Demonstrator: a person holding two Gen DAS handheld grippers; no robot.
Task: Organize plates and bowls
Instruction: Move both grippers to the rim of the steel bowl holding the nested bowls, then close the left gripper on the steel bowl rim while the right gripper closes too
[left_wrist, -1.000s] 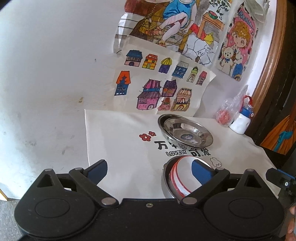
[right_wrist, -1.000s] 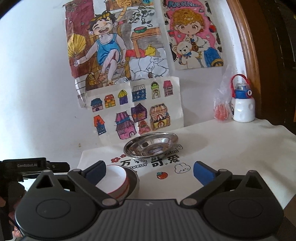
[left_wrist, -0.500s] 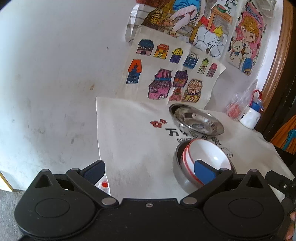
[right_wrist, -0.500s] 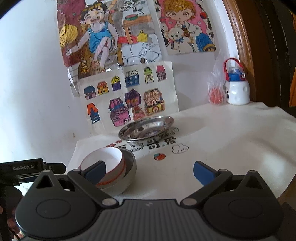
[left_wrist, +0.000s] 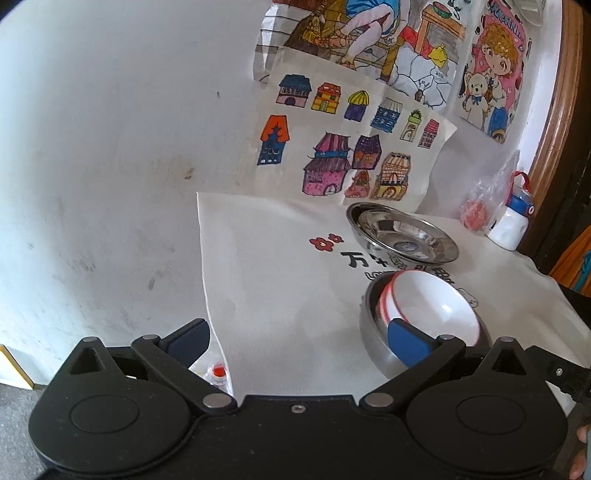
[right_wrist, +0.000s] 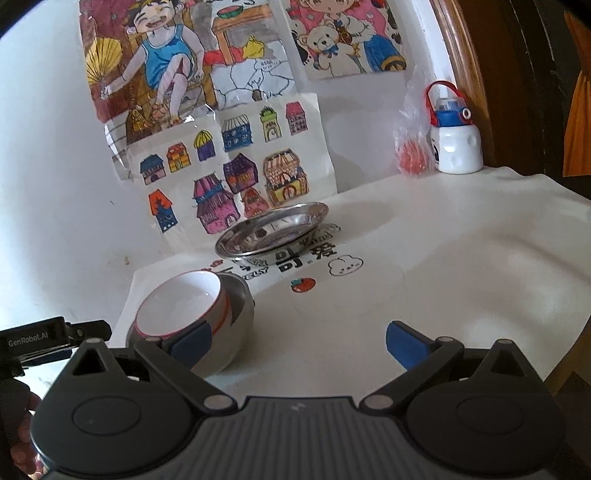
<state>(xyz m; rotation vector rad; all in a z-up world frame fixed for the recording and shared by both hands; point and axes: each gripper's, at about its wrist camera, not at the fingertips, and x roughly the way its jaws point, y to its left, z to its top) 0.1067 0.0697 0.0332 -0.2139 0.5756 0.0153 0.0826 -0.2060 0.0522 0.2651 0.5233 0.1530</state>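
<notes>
A white bowl with a red rim (left_wrist: 436, 306) (right_wrist: 181, 302) sits tilted inside a steel bowl (left_wrist: 376, 339) (right_wrist: 236, 317) on the white tablecloth. A shallow steel plate (left_wrist: 402, 232) (right_wrist: 273, 232) lies behind them near the wall. My left gripper (left_wrist: 299, 338) is open and empty, its right fingertip in front of the nested bowls. My right gripper (right_wrist: 299, 341) is open and empty, its left fingertip in front of the same bowls.
A white and blue bottle (right_wrist: 454, 140) (left_wrist: 513, 221) and a plastic bag with something red (right_wrist: 410, 158) stand at the back right by a wooden frame. Drawings hang on the wall (right_wrist: 229, 177). The tablecloth's left edge (left_wrist: 207, 280) drops off. The left gripper's body (right_wrist: 37, 339) shows in the right wrist view.
Both grippers have drawn back and up from the nested bowls, which now show more fully on the cloth. The bowls and plate have not moved.
</notes>
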